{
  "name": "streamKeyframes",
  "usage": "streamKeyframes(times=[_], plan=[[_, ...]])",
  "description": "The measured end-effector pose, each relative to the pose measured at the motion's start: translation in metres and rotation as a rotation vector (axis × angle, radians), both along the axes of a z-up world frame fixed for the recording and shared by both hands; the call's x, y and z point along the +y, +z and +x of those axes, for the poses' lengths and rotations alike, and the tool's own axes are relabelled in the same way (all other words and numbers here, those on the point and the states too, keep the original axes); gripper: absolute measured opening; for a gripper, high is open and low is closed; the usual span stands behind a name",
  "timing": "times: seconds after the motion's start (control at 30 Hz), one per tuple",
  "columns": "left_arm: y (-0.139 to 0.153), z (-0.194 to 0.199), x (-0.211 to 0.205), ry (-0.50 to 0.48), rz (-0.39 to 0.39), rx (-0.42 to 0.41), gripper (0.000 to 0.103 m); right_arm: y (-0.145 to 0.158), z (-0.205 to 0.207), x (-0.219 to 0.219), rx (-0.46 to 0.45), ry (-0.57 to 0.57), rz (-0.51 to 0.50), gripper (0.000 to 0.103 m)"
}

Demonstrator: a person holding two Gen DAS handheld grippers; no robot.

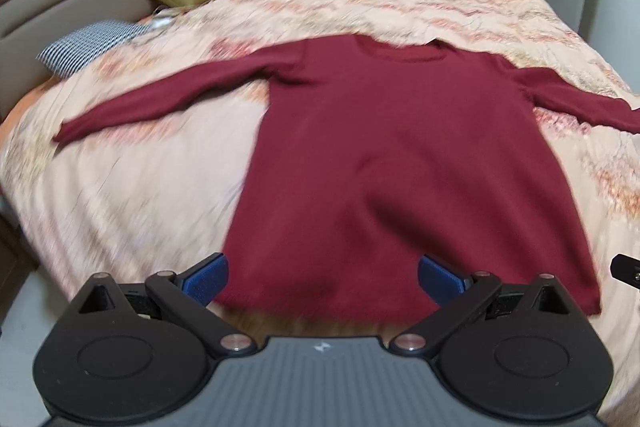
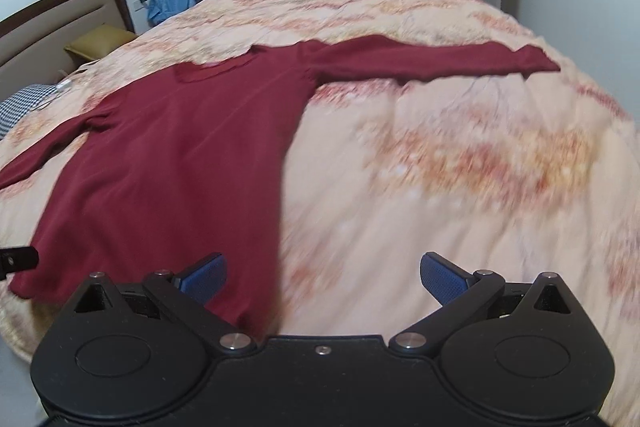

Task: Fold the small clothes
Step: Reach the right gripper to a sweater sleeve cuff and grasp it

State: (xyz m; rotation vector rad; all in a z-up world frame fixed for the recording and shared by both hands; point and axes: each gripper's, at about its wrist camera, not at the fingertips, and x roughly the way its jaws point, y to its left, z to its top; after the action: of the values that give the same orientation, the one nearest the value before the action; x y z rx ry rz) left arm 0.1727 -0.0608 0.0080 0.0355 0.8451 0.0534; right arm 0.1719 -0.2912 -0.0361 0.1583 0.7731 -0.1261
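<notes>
Sweater (image 1: 400, 163) — one, maroon — flat on quilt (image 2: 440, 167); two grippers (image 1: 323, 277) (image 2: 323, 277) spread wide, empty.

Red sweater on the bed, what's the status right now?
Left gripper open, empty. Right gripper open, empty. Red sweater flat on bed, sleeves spread, unfolded. Nothing lying on it.
</notes>
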Motion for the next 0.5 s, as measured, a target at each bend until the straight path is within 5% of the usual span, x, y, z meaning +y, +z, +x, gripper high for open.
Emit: streamKeyframes(times=[0.5], plan=[[-0.014,0.158,-0.103,-0.141,-0.023,-0.068,0.103,-0.002,0.1,-0.1,-0.071,-0.103,-0.072,0.103]])
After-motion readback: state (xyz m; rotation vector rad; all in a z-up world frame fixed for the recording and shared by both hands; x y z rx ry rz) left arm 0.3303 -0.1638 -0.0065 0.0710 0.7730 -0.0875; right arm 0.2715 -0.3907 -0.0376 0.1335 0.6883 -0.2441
